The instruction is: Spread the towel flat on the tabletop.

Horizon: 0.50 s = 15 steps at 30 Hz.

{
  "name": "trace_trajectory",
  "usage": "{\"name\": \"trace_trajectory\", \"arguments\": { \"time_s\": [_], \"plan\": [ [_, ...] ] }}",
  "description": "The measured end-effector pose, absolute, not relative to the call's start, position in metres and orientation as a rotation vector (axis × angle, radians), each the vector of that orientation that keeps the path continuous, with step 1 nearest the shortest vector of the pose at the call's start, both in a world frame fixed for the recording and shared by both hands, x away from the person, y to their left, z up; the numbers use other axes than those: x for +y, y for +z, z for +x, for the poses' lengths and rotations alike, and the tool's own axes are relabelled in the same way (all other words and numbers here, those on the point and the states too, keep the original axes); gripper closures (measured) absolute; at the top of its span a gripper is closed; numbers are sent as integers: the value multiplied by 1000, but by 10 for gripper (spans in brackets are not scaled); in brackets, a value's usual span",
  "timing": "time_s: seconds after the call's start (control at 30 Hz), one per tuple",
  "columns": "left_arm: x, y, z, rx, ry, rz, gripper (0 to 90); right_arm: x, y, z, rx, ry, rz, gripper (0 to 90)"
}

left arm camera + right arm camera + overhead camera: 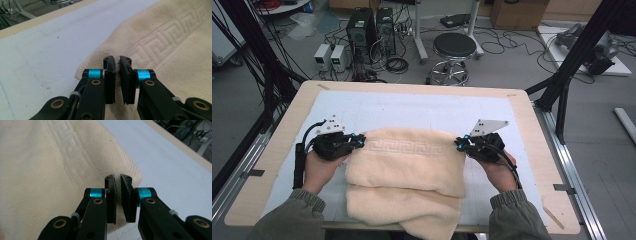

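We see the towel (407,175) on the mat (412,107), left gripper (360,141) at its left edge, right gripper (459,143) at its right.

One cream towel (407,175) lies on one white-topped table (422,100), flanked by two handheld grippers, left (358,142) and right (460,144). Behind stand one black round stool (454,46), two computer towers (371,27) and two small power supplies (331,56).
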State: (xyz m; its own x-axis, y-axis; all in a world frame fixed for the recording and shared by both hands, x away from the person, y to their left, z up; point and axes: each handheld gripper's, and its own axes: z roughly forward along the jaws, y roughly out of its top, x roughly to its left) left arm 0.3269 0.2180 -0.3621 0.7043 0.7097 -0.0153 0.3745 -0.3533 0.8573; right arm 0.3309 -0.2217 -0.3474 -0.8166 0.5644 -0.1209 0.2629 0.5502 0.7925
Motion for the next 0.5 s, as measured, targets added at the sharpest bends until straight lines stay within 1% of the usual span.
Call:
{"name": "trace_trajectory", "arguments": {
  "time_s": [0.07, 0.17, 0.37, 0.5],
  "plan": [
    [219, -363, 324, 820, 449, 1993, 827, -220, -344, 330, 2437, 1178, 658, 835],
    [219, -372, 317, 784, 419, 2044, 826, -216, -351, 327, 2495, 1195, 658, 835],
    [222, -396, 303, 746, 314, 2097, 822, -209, -385, 315, 2636, 1243, 636, 836],
    [222, -397, 296, 714, 335, 2119, 821, -213, -394, 310, 2672, 1258, 636, 836]
  ]
}}
